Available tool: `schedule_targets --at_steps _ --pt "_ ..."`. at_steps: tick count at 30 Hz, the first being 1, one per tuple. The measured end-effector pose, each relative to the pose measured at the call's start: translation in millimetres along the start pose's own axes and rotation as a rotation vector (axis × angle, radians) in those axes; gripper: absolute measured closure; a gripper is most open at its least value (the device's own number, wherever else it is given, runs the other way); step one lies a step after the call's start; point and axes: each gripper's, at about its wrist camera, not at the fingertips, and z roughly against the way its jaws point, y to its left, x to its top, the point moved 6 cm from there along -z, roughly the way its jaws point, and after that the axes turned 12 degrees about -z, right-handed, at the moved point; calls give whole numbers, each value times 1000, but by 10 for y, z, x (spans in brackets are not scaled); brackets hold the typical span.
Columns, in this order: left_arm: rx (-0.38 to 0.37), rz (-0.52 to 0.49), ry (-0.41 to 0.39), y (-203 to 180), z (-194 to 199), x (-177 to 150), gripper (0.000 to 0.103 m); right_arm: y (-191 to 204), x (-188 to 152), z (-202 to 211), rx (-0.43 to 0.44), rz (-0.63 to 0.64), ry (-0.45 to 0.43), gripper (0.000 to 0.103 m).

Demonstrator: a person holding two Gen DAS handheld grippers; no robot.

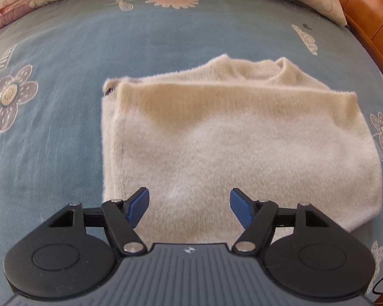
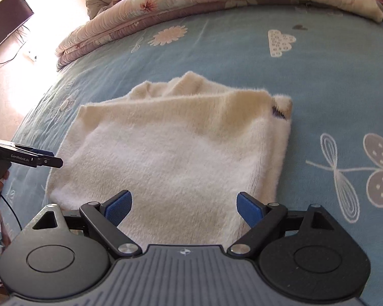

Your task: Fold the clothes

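Cream sweater (image 1: 232,148) lies folded into a compact rectangle on the blue bed sheet (image 1: 63,107), collar toward the far edge by the rolled quilt (image 2: 166,2). Its near edge sits just ahead of both tools. Left gripper (image 1: 189,207) and right gripper (image 2: 183,210) both spread apart, holding nothing. Neither is clearly nearer. Fits a finished fold or one awaiting another halving.

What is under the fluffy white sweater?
The folded cream sweater lies flat on the blue flowered bedsheet, which shows all around it. Its own folded layers peek out at the far edge. Whatever is directly beneath is covered. Both grippers are open above it.
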Motion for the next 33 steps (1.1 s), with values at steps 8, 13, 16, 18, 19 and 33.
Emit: schedule_targets --at_steps 8,13,16,18,19,33 --pt "34 -28 -41 116 -232 183 29 -117 140 -560 -141 75 4 11" --pt "63 -155 -132 -10 -120 430 29 84 305 -479 -195 207 -83 11" --pt "48 -183 -151 -41 -245 624 29 222 532 -596 -217 276 -128 11" --pt "48 -180 -141 -16 -372 719 29 271 678 -764 -222 283 -136 11" --pt "56 -161 -119 34 -457 730 28 276 736 -857 -223 276 -135 10" --pt "-87 -41 -150 304 -583 728 17 -109 787 -1296 -252 17 -70 0"
